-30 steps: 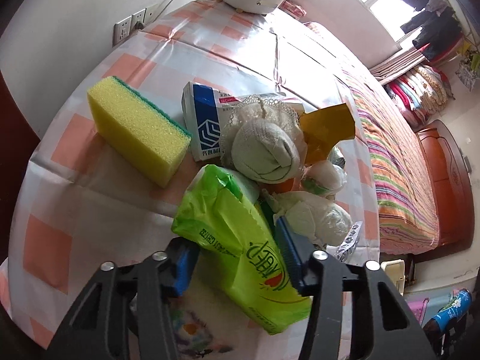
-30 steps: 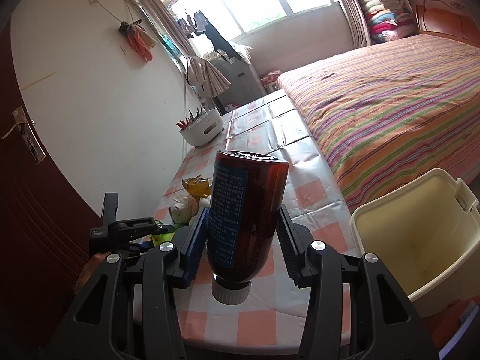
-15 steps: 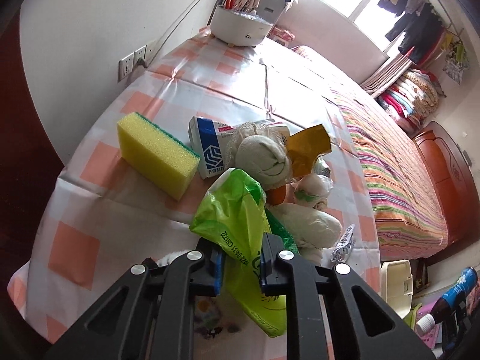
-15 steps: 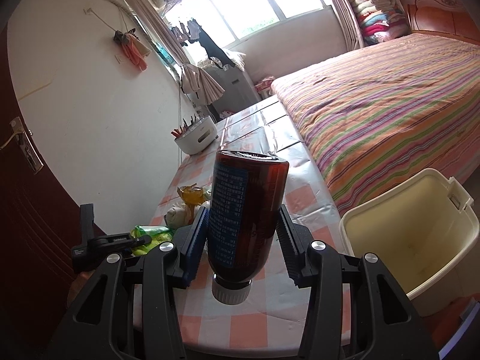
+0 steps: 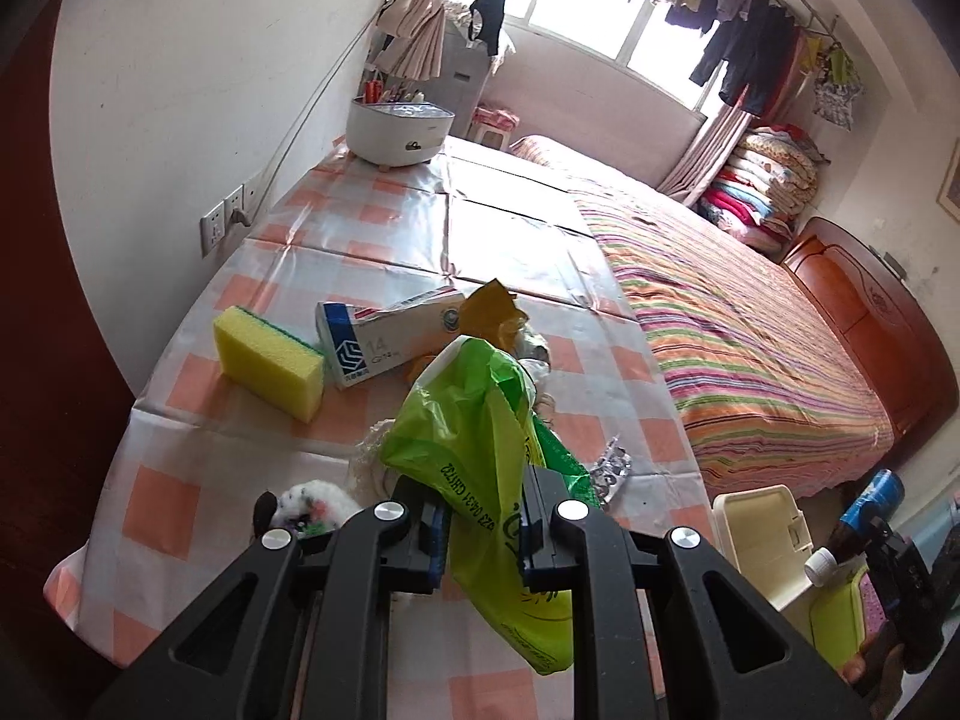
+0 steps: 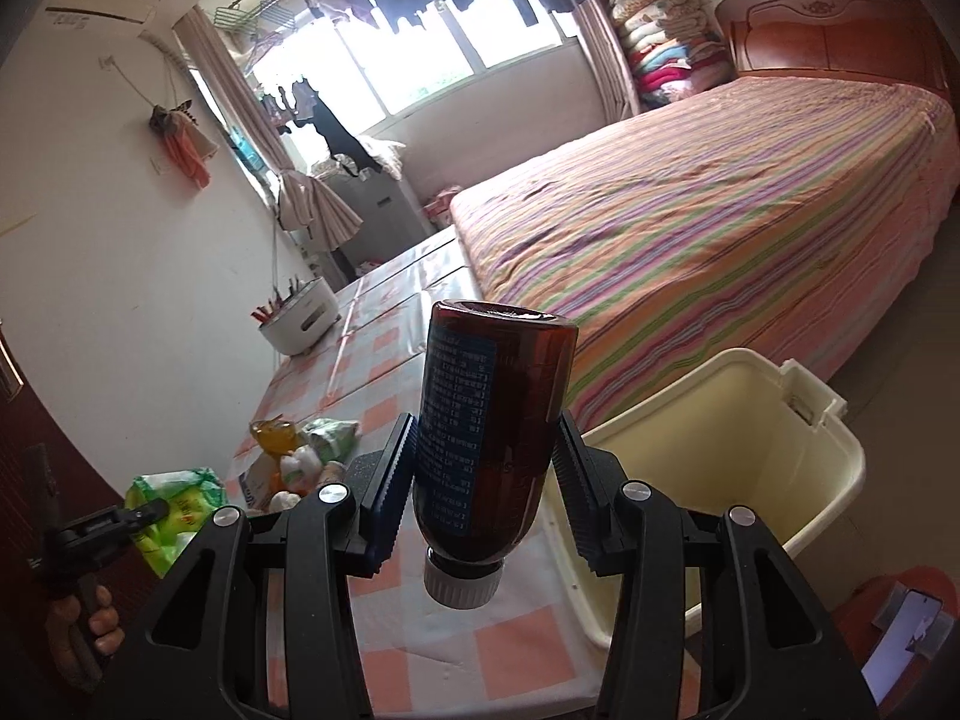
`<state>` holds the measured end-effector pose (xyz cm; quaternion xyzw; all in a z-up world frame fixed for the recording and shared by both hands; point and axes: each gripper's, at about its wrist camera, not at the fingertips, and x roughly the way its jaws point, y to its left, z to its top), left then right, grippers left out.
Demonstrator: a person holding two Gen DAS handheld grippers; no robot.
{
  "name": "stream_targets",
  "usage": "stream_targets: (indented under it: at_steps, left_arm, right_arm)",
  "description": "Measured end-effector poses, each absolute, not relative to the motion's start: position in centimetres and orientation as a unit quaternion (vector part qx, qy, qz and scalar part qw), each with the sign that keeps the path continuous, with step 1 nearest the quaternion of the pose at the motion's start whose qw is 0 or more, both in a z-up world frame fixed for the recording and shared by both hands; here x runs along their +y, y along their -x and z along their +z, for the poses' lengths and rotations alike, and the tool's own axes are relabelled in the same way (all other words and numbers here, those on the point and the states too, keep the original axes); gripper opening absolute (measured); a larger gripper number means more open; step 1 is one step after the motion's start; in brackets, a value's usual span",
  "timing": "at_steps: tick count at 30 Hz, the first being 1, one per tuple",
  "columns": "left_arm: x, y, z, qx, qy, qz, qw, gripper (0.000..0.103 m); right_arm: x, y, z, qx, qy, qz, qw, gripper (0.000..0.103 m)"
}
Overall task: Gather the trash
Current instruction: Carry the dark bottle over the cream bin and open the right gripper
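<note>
My left gripper [image 5: 483, 531] is shut on a green plastic wrapper [image 5: 480, 450], lifted above the checked table [image 5: 180, 498]; the wrapper hangs down between the pads. Behind it lie a blue-and-white carton [image 5: 384, 339], a yellow wrapper [image 5: 495, 306] and a foil scrap [image 5: 612, 468]. My right gripper [image 6: 486, 492] is shut on a dark brown bottle [image 6: 492, 432] with a blue label, held cap toward the camera. The cream bin [image 6: 732, 474] stands just right of the bottle, beside the table. In the right wrist view the left gripper [image 6: 144, 513] holds the green wrapper [image 6: 174, 501] at the left.
A yellow sponge [image 5: 270, 363] lies left of the carton. A small white fluffy item [image 5: 312, 501] sits near my left fingers. A white pot [image 5: 399, 129] stands at the table's far end by the wall. A striped bed [image 5: 732, 348] runs along the table's right side.
My left gripper closed on the green wrapper and lifted it up off the pile. The right gripper carried the bottle toward the cream bin, which now looms larger.
</note>
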<state>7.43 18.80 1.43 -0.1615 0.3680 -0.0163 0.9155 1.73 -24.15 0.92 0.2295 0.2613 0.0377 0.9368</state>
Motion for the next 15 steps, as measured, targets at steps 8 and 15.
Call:
stream_targets:
  at_steps: [8, 15]
  left_arm:
    - [14.5, -6.8, 2.5, 0.361, 0.132, -0.060, 0.921, 0.016]
    - [11.0, -7.2, 2.3, 0.364, 0.104, -0.094, 0.921, 0.016]
  right_arm:
    - [-28.3, -3.8, -3.7, 0.263, -0.206, -0.039, 0.942, 0.044]
    - [-29.3, -5.1, -7.8, 0.286, -0.199, -0.069, 0.935, 0.046]
